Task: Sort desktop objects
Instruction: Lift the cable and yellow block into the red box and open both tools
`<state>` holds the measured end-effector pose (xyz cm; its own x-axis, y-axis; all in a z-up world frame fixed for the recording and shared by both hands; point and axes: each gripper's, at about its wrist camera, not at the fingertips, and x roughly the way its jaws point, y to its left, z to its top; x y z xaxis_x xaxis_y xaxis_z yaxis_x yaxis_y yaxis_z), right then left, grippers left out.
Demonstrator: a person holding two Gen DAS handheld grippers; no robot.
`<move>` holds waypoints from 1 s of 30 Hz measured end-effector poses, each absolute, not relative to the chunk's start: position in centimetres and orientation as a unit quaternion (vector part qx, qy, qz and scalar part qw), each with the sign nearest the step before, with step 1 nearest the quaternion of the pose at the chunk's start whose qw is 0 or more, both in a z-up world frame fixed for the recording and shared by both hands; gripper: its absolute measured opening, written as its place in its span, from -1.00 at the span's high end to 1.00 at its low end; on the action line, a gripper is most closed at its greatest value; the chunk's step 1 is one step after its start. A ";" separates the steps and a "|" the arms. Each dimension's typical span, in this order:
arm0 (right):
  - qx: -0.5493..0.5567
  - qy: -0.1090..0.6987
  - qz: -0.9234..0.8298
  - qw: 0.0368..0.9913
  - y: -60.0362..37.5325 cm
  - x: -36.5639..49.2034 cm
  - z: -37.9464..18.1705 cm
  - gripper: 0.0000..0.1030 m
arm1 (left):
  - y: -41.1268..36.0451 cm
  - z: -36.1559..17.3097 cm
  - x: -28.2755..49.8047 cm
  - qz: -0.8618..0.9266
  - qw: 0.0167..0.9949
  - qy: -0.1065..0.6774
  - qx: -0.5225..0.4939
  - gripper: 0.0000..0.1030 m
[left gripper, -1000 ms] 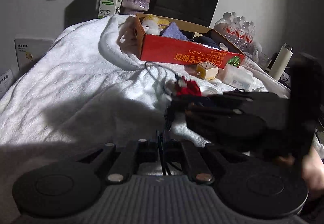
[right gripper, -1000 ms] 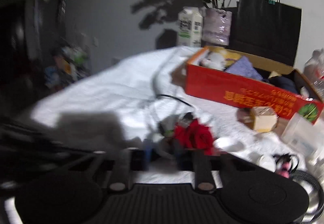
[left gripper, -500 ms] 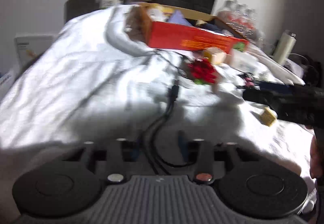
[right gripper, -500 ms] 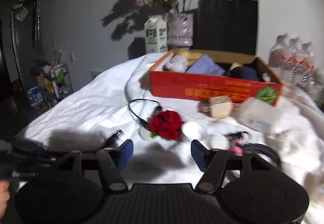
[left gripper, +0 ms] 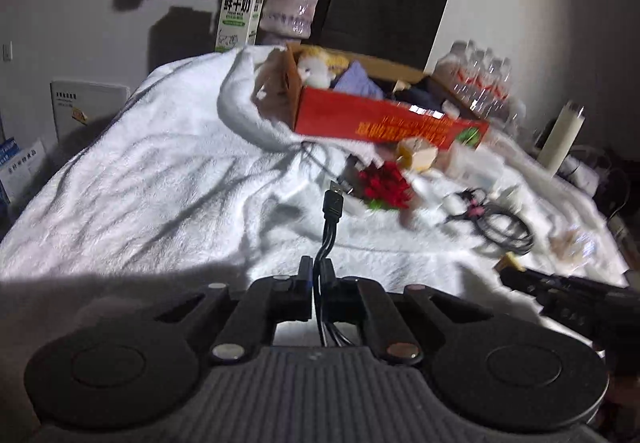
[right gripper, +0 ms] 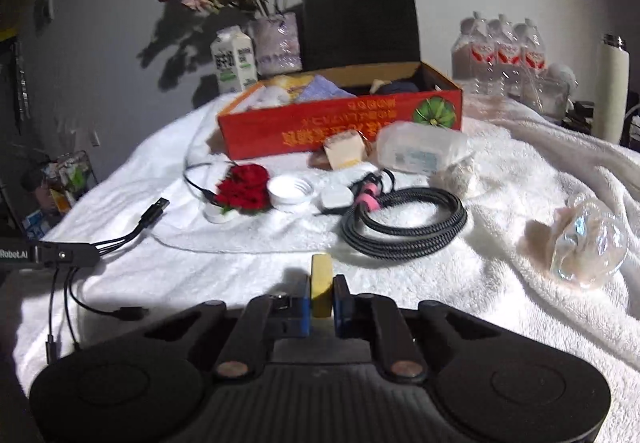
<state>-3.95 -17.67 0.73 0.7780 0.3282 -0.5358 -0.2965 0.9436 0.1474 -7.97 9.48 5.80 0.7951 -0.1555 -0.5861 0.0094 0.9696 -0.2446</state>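
Since half a second ago the right gripper (right gripper: 322, 297) has closed on a yellow block (right gripper: 321, 285); the left gripper (left gripper: 317, 275) pinches a black multi-plug cable (left gripper: 331, 219).

Ahead on the white towel (right gripper: 520, 171): red roses (right gripper: 244, 189), a coiled braided cable (right gripper: 404, 221), and a red box (right gripper: 340, 119). The milk carton (left gripper: 239, 9) reads 鲜牛奶.

Fluffy white terry cloth cover (right gripper: 520, 171), glossy red cardboard box (right gripper: 340, 123), matt black paper bag (right gripper: 360, 15), braided cable (right gripper: 404, 219), crinkly clear plastic wrap (right gripper: 588, 239)
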 end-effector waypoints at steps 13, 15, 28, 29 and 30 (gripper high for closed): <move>0.014 0.168 0.186 0.968 -22.1 -0.6 12.1 0.81 | 7.0 18.9 2.4 -0.140 0.955 0.242 -0.101 0.94; 0.012 0.160 0.193 0.968 -22.6 2.5 14.0 0.81 | 6.6 20.3 6.5 -0.154 0.949 0.250 -0.115 0.94; -0.019 0.303 0.156 0.940 -19.2 34.3 13.0 0.80 | 1.5 14.5 33.5 -0.128 0.916 0.352 -0.145 0.89; -0.030 0.313 0.148 0.938 -18.8 35.9 12.2 0.80 | 1.7 13.4 34.6 -0.112 0.920 0.348 -0.140 0.88; -0.042 0.323 0.137 0.935 -18.3 37.4 11.4 0.80 | 2.0 12.3 35.6 -0.087 0.923 0.348 -0.138 0.88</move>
<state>37.44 -18.31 11.37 0.7536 0.2300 -0.6158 -0.2844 0.9586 0.0100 35.61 2.02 12.35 0.7423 -0.2568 -0.6189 0.0645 0.9467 -0.3155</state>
